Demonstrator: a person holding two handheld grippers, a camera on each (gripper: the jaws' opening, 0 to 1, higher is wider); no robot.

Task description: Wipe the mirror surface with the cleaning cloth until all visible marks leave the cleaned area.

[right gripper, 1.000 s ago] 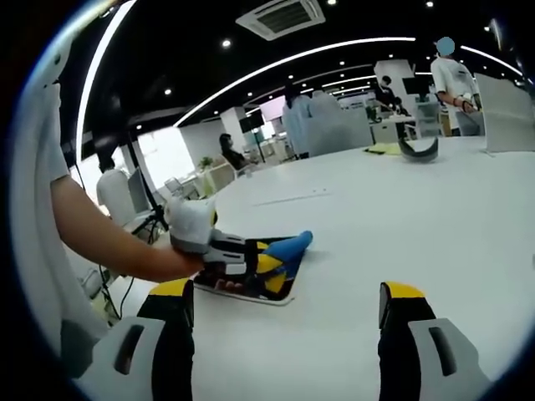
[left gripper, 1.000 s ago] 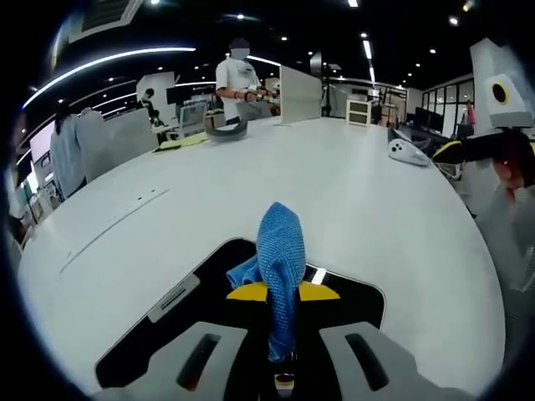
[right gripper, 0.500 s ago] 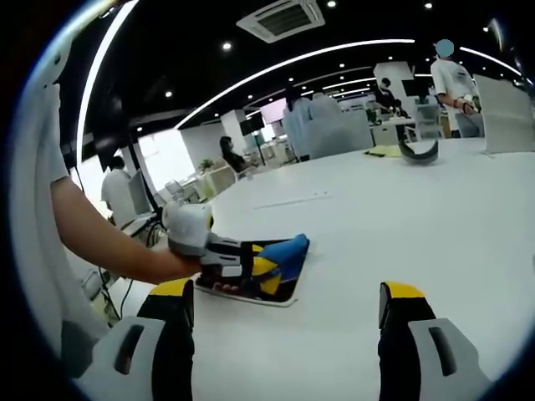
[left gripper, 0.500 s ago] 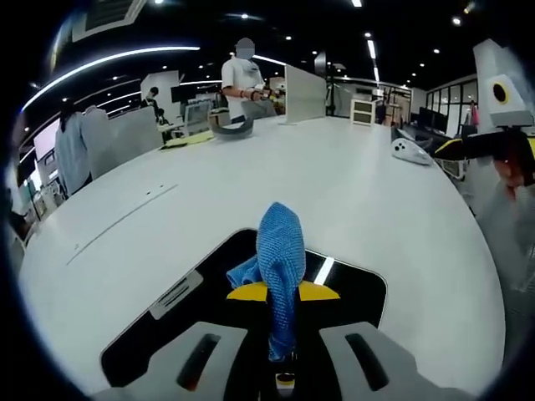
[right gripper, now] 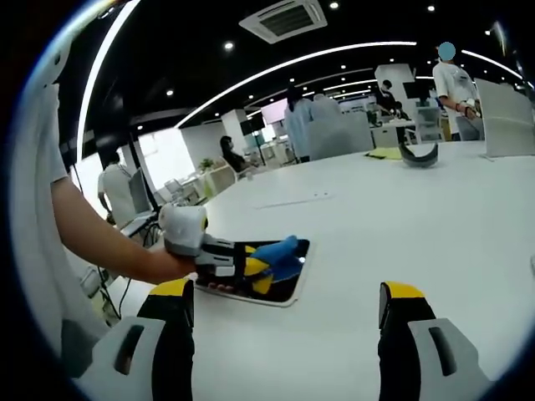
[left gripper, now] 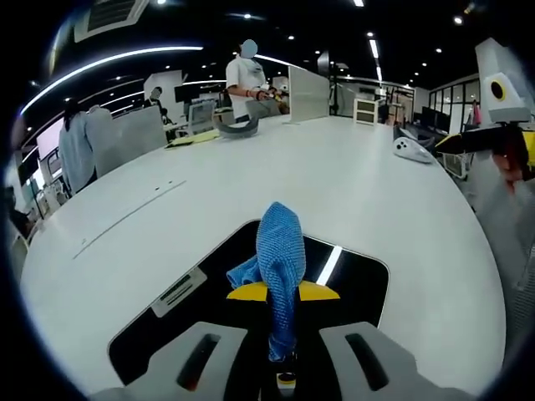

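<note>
A blue cleaning cloth [left gripper: 280, 267] stands up between the yellow-tipped jaws of my left gripper [left gripper: 282, 291], which is shut on it. Under it lies the dark mirror [left gripper: 355, 284], flat on the white table, with a bright light streak reflected in it. In the right gripper view, the left gripper [right gripper: 251, 269] rests on the mirror [right gripper: 288, 280] with the cloth [right gripper: 278, 253] in it, held by a person's arm. My right gripper [right gripper: 284, 302] hovers open above the table, well to the right of the mirror, with nothing between its jaws.
The large white table [left gripper: 334, 167] stretches away. A dark curved object [left gripper: 234, 125] and a white panel [left gripper: 308, 93] stand at its far end, near a standing person [left gripper: 247, 75]. A white device [left gripper: 411, 149] lies at the right. Other people stand in the background.
My left gripper has drawn the cloth back along the mirror toward the near side, so more dark glass shows ahead of the cloth. The right gripper has stayed put.
</note>
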